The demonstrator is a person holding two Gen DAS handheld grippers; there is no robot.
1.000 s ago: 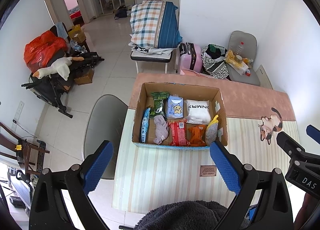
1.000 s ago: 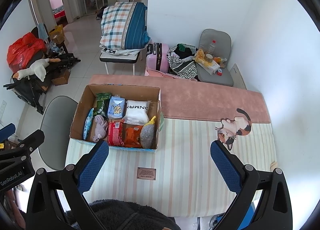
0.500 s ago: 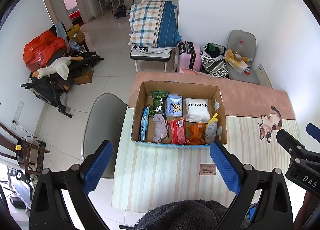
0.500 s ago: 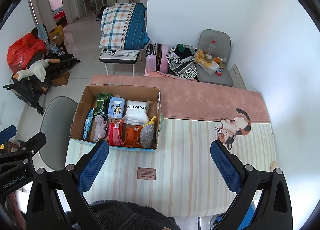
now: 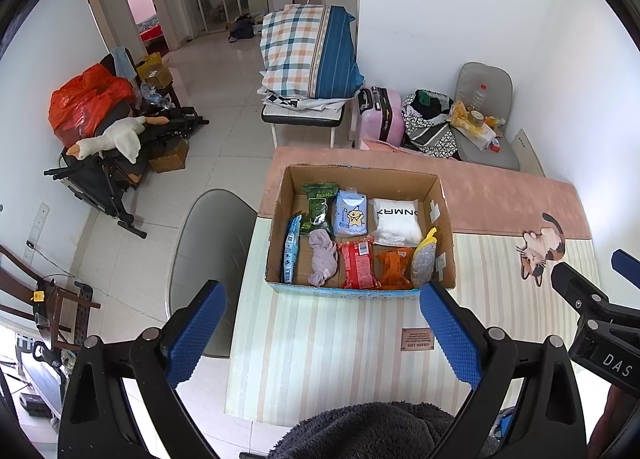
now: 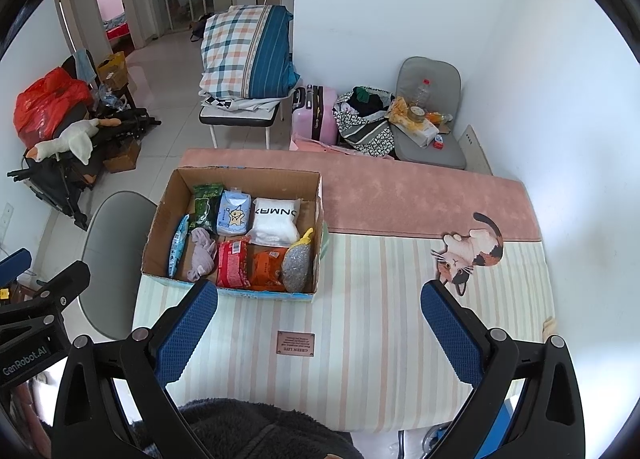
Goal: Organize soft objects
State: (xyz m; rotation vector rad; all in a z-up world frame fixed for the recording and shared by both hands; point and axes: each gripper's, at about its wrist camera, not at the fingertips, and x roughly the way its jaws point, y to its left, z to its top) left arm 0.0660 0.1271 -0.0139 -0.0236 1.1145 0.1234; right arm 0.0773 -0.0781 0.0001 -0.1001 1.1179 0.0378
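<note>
An open cardboard box (image 5: pixel 443 195) (image 6: pixel 160 219) stands on the table's left half. It holds a green pack (image 5: pixel 318 207), a light blue pack (image 5: pixel 351 213), a white pack (image 5: pixel 397 219), a mauve cloth (image 5: pixel 322 261), a red pack (image 5: pixel 357 265), an orange pack (image 5: pixel 394 269) and a grey sponge (image 5: pixel 423 261). My left gripper (image 5: pixel 320 333) is open and empty, high above the table's near edge. My right gripper (image 6: pixel 318 333) is open and empty, above the striped mat to the box's right.
The table carries a striped mat (image 6: pixel 380 319) with a cat picture (image 6: pixel 472 255) and a pink strip (image 6: pixel 420 195). A grey chair (image 5: pixel 212 243) stands left of the table. A dark fleece sleeve (image 6: pixel 256 431) lies below. Chairs, a pink suitcase (image 6: pixel 314 115) and clutter stand beyond.
Both grippers have drifted slightly; the box sits a little higher in the views. Both stay open and empty.
</note>
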